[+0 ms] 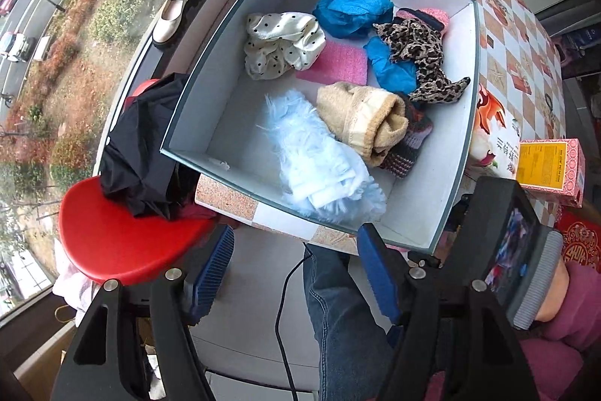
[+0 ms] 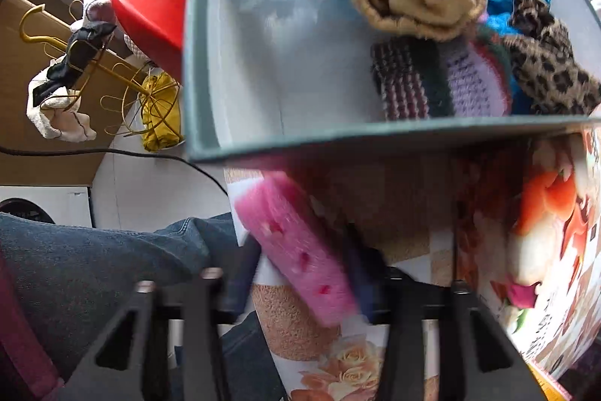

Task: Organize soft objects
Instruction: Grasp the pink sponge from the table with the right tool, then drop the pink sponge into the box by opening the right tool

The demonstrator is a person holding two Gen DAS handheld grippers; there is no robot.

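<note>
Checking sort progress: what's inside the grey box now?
Inside the grey box: fluffy light-blue cloth, rolled beige sock, polka-dot scrunchie, pink sponge, blue crumpled pieces, leopard scrunchie, striped knit. Whatever lies beneath them is hidden.

The left claw has two black angular arms with cut-out slots, each joined by round silver screws. Its fingers carry blue ribbed pads with fine grooves. A thin black cable runs down between the arms. Beside it, the other tool shows as a black housing with a small lit screen and a grey ribbed band along its edge. The right claw has the same black slotted arms and silver screws, with dark blue fingers, blurred in the right wrist view. The person wears blue denim jeans with visible seams, and a magenta sleeve of soft, thick fabric.
</note>
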